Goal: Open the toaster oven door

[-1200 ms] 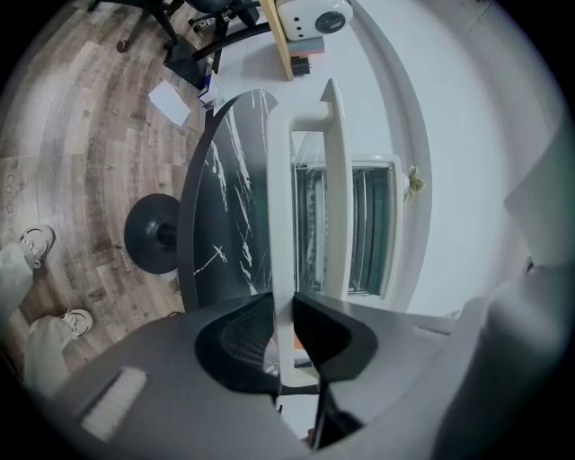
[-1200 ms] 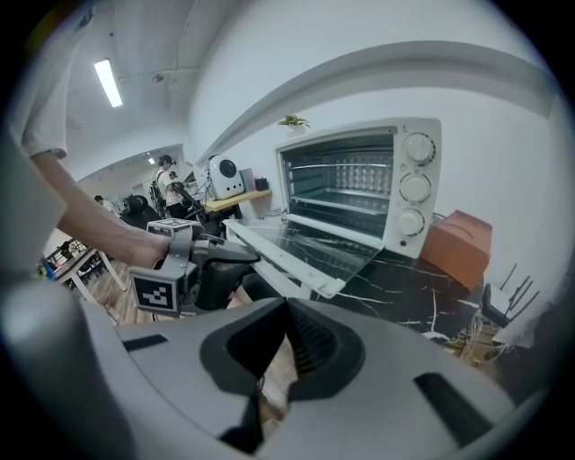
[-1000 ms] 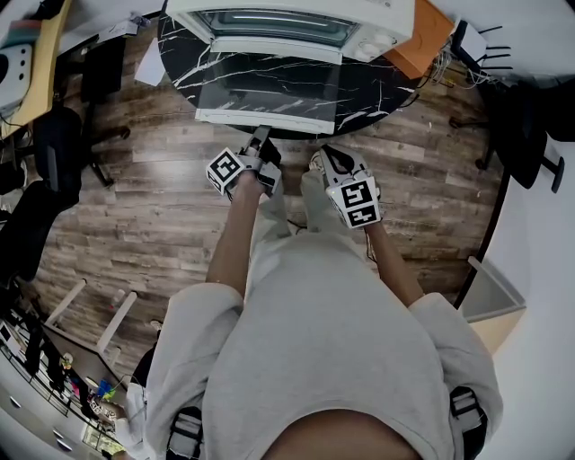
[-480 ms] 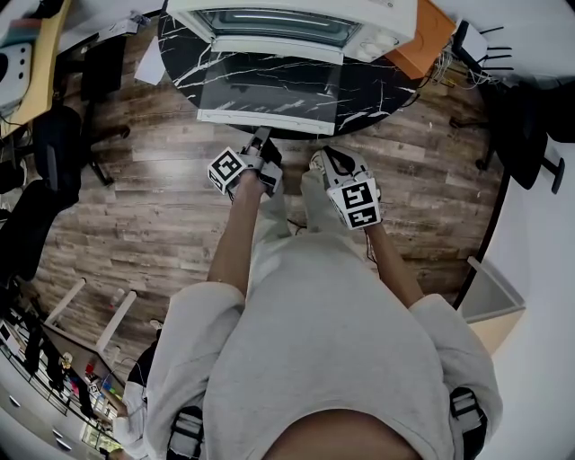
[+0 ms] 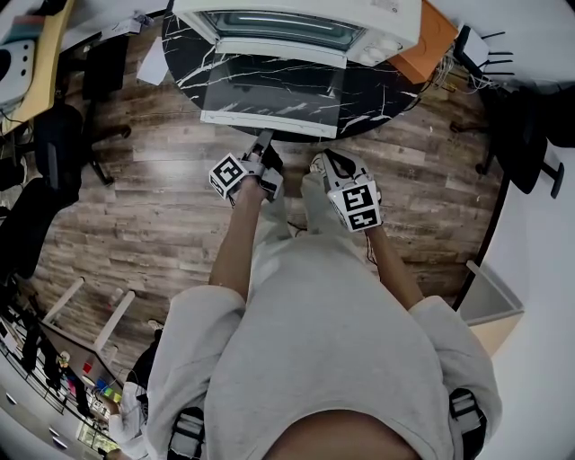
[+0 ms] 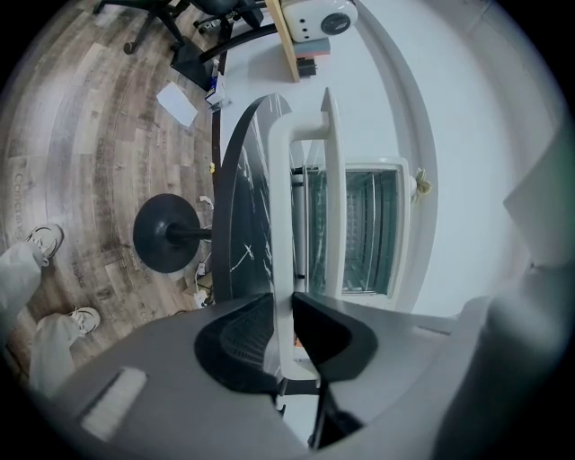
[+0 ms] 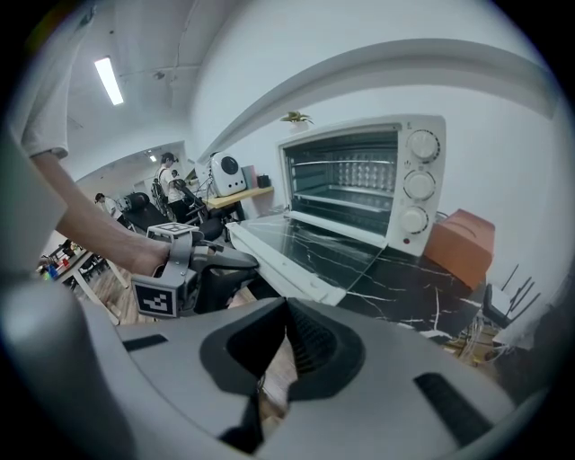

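The white toaster oven (image 5: 386, 18) is sitting on a black marbled table (image 5: 382, 90), with 3 round knobs (image 7: 419, 184) stacked down its right panel. Its glass door (image 5: 269, 90) is lying fully open, about level, reaching toward the table's near edge and leaving the wire rack (image 7: 346, 202) showing inside. A white bar handle (image 5: 269, 124) is running along the door's outer edge.

The head view looks steeply down from overhead, with the toaster oven (image 5: 296, 22) far off at its top edge. The left gripper view, rolled sideways, sits right at the oven's door handle (image 6: 280, 225), facing into the cavity. The right gripper view stands further back, facing the oven's front. All three share the oven and the worktop (image 5: 189, 54).
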A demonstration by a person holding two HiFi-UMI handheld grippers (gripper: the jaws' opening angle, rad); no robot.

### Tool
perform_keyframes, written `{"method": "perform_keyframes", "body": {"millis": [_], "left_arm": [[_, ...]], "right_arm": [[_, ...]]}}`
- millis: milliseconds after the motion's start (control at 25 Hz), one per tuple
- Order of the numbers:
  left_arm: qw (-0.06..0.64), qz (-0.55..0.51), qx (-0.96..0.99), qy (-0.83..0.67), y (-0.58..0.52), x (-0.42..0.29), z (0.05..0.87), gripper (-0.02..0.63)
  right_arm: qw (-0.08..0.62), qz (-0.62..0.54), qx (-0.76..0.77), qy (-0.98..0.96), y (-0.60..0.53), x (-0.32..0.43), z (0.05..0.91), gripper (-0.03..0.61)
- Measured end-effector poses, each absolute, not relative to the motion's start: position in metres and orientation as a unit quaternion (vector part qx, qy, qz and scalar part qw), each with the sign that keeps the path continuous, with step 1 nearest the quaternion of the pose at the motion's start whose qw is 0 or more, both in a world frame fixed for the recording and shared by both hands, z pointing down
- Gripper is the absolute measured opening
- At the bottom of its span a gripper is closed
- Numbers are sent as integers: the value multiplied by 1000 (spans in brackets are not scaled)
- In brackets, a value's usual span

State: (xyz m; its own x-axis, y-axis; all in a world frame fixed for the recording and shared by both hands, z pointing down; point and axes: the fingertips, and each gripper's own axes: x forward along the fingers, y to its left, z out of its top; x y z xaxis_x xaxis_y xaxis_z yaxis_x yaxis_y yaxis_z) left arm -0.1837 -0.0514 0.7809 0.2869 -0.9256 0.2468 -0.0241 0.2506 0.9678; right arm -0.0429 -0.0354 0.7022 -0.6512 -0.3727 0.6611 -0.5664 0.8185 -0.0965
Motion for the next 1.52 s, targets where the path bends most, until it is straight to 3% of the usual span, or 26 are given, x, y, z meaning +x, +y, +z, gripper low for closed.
{"method": "perform_keyframes", "body": {"millis": [720,1200,1520], "left_arm": [[585,-259,577,-507,-39,-190,763,11],[460,3,727,-511,-38,-174,737,9],[366,121,777,-498,-35,-164,718,9]], "right_arm": [[326,143,252,-900,-34,-53,702,12],[322,142,254,-901,-43,-61,694,12],[313,135,255,-905,-48,-67,684,12]]}}
